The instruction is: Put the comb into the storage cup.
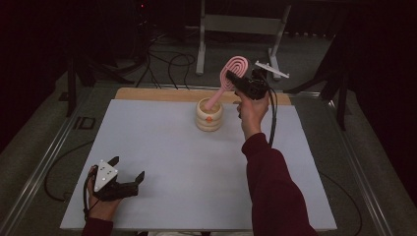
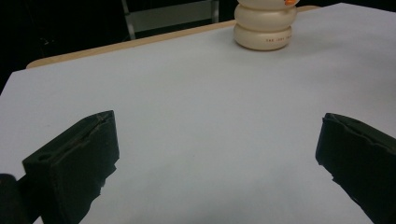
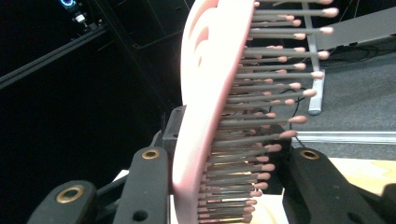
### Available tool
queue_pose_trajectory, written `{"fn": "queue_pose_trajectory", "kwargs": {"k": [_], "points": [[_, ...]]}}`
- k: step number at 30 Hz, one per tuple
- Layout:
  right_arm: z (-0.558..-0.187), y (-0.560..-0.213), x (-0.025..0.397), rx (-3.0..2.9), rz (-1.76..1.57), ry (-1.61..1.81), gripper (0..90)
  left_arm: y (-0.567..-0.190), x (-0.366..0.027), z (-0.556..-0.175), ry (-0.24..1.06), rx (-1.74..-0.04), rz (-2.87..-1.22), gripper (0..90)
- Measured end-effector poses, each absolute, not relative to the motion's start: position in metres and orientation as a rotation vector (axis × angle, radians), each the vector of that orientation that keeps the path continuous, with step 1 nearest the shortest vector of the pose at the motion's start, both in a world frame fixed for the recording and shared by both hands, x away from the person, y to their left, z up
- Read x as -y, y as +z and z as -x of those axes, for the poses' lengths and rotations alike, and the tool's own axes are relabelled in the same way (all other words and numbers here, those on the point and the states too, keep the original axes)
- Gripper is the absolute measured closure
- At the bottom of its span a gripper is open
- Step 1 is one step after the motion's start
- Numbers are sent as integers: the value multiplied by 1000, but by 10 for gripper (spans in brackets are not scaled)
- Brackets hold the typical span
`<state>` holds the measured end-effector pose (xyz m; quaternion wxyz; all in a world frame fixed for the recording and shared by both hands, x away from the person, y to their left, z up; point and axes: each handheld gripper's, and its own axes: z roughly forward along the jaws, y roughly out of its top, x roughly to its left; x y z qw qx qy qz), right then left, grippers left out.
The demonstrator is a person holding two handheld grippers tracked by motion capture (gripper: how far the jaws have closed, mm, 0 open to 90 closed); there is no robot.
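The right gripper (image 1: 242,82) had its fingers clenched on the pink brush (image 1: 231,73), whose handle dipped into the cream pot (image 1: 209,115) at the back of the counter (image 1: 172,147). The left gripper (image 1: 125,177) rested near the front, well away, fingers released.

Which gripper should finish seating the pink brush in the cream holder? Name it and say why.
Right. The right gripper is shut on the pink brush, whose handle already enters the cream holder. The left gripper rests open near the table's front edge.
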<state>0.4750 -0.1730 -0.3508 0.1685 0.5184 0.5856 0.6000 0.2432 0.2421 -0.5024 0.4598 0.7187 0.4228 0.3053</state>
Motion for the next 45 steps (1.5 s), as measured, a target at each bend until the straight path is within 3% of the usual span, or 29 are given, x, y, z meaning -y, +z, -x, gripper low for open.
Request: {"fn": "queue_pose_trajectory", "kwargs": {"k": [45], "points": [[-477, -371, 173, -1634, -1504, 1654, 637, -503, -241, -243, 748, -1038, -1771, 1]]}}
